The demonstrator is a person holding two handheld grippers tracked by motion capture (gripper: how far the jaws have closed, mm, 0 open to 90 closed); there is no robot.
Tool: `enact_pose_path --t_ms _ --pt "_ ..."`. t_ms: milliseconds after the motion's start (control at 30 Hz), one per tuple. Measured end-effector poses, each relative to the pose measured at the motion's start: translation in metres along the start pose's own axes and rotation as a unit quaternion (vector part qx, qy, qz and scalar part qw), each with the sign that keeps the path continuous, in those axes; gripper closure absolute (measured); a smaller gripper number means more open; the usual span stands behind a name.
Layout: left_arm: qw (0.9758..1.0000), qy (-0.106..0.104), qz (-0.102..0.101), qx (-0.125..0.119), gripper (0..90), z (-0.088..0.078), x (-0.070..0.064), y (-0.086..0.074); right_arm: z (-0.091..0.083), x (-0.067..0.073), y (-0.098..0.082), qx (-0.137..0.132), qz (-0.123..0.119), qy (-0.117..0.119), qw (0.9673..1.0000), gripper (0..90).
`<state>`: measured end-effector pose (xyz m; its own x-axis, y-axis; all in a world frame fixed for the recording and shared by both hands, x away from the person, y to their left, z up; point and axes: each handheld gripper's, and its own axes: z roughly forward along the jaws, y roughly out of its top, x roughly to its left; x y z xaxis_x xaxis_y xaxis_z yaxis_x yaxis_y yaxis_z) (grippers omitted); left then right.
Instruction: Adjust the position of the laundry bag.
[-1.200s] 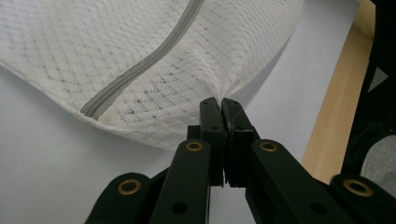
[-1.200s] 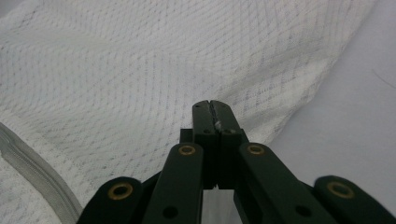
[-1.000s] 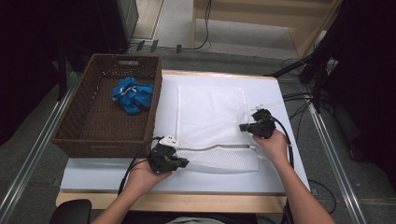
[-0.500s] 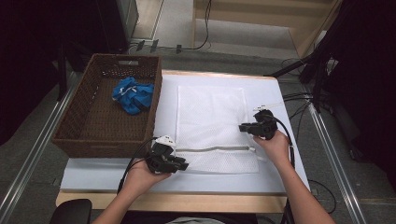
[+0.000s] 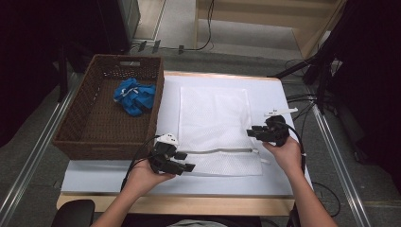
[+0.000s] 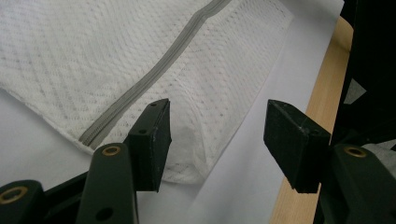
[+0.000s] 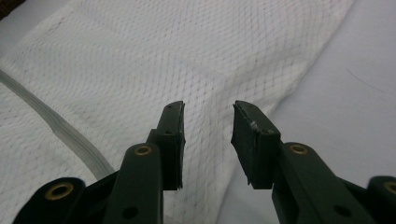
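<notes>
White mesh laundry bag (image 5: 213, 130) lies flat on the pale table cover (image 5: 283, 182), just right of the brown wicker basket (image 5: 90, 137) that holds a blue cloth (image 5: 135, 96). The bag's grey zipper (image 5: 217, 151) runs across its near end. The left gripper (image 5: 182, 163) sits at the bag's near left corner, jaws having just been opening, wide apart, gripping nothing. The right gripper (image 5: 251, 132) sits at the bag's right edge, jaws likewise just opening, partly apart above the mesh, holding nothing.
</notes>
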<state>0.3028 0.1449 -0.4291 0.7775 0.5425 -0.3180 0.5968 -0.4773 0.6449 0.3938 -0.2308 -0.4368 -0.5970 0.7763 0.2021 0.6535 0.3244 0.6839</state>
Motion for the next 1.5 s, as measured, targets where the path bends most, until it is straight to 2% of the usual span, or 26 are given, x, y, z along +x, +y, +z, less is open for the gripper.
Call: enact_pose_path --t_ms 300,533,667,700,1033,1200,1500 --pt "0.9999 -0.01 0.013 0.0 40.6 0.005 -0.003 0.009 -0.017 0.001 -0.016 -0.014 0.012 -0.006 0.9998 63.8" --pt "0.9996 -0.016 0.022 -0.001 38.9 0.009 -0.004 0.016 -0.029 0.001 -0.027 -0.013 0.022 -0.018 0.9995 61.2" --pt "0.9994 -0.02 0.027 0.004 38.7 0.013 -0.005 0.02 -0.033 0.0 -0.034 -0.017 0.014 -0.029 0.9993 59.1" --pt "0.9994 -0.019 0.028 0.003 38.5 0.014 -0.005 0.02 -0.035 -0.002 -0.037 -0.018 0.02 -0.031 0.9992 58.5" --pt "0.9992 -0.026 0.032 -0.002 37.9 0.021 -0.005 0.029 -0.036 -0.002 -0.047 -0.011 0.029 -0.037 0.9988 56.6" --pt "0.9991 -0.026 0.034 -0.001 38.0 0.024 -0.004 0.032 -0.038 -0.001 -0.058 -0.01 0.032 -0.035 0.9988 56.5" --pt "0.999 -0.024 0.037 -0.003 38.4 0.03 0.0 0.036 -0.035 -0.002 -0.06 -0.008 0.038 -0.038 0.9985 55.4"
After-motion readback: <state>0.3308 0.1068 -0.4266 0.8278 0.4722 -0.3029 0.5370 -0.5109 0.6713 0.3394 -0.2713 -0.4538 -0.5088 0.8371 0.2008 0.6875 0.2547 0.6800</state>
